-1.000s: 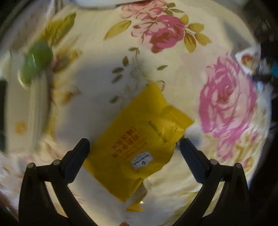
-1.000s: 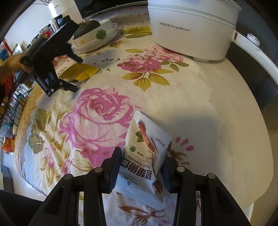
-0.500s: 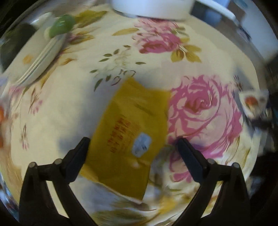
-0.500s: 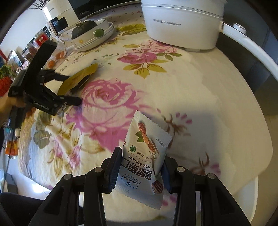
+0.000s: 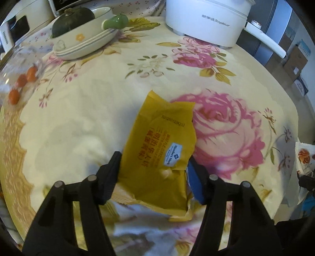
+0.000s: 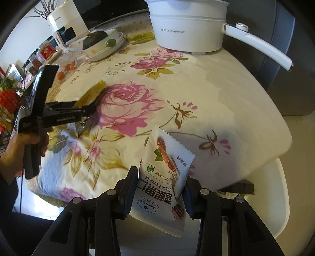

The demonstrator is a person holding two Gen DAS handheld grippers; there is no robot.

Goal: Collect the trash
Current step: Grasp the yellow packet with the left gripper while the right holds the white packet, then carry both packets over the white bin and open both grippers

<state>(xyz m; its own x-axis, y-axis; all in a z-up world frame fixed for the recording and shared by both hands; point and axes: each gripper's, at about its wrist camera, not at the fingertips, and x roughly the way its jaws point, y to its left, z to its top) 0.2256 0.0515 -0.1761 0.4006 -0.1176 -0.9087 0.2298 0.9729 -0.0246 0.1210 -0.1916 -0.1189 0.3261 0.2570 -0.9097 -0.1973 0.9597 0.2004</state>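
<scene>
Lately altered, item by item.

Left gripper (image 5: 153,173): jaws had stood wide to either side of the yellow wrapper (image 5: 159,157) a second before, with the wrapper flat on the tablecloth (image 5: 88,110). They were now closing, and both fingers met the wrapper's edges. The wrapper had crumpled a little at its lower end. In the right wrist view it sat between the left fingers, tilted up off the cloth, so the pick looked made or all but made.

Right gripper (image 6: 160,189): no change in opening. Jaws narrow and clamped on the white pecan packet (image 6: 163,185), held upright above the table's near edge. The packet showed at the same place between the fingers in all three right wrist pictures.

Hand (image 6: 23,145): wrapped round the left gripper's handle, at the table's left side.

Other stock, undisturbed: white pot (image 5: 208,17) at the far edge; stacked dishes (image 5: 84,43) carrying a dark squash; small orange fruits (image 5: 21,82) at the left rim.

Bearing on the task: both pieces of trash visible on the cloth were now in the grippers. By my reckoning what remained was carrying them to a bin, which no view showed. The yellow wrapper's grip was fresh and edge-on, so it seemed the likelier to slip.
</scene>
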